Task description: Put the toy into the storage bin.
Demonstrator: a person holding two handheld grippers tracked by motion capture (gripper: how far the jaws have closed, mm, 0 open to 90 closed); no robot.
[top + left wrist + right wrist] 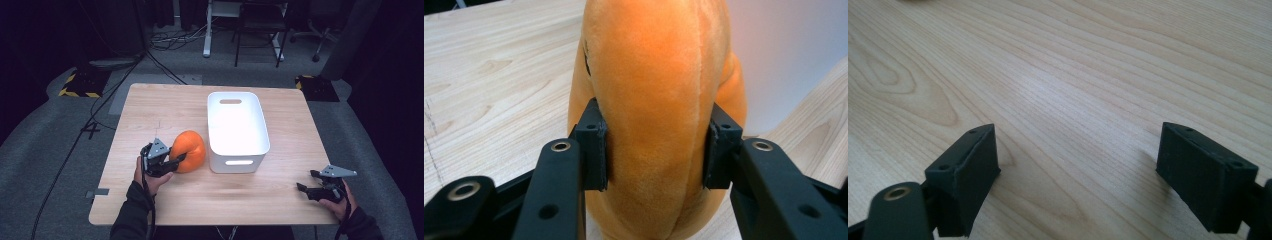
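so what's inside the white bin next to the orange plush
In the high view the white bin looks empty: bare white floor and walls. The near wall hides a strip of floor just behind it. The orange plush sits outside it on the table, clamped by the left gripper.

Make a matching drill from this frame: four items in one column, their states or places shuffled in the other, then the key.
Column 1:
1. left hand-held gripper
2. right hand-held gripper
3. orange plush toy
4. white bin

Column 2:
A. empty, stands mid-table
B. jaws apart over bare table
C. pinched on both sides, beside the bin
D. pads pressed into soft fabric

Pairs: 1-D, 2-B, 3-C, 4-A
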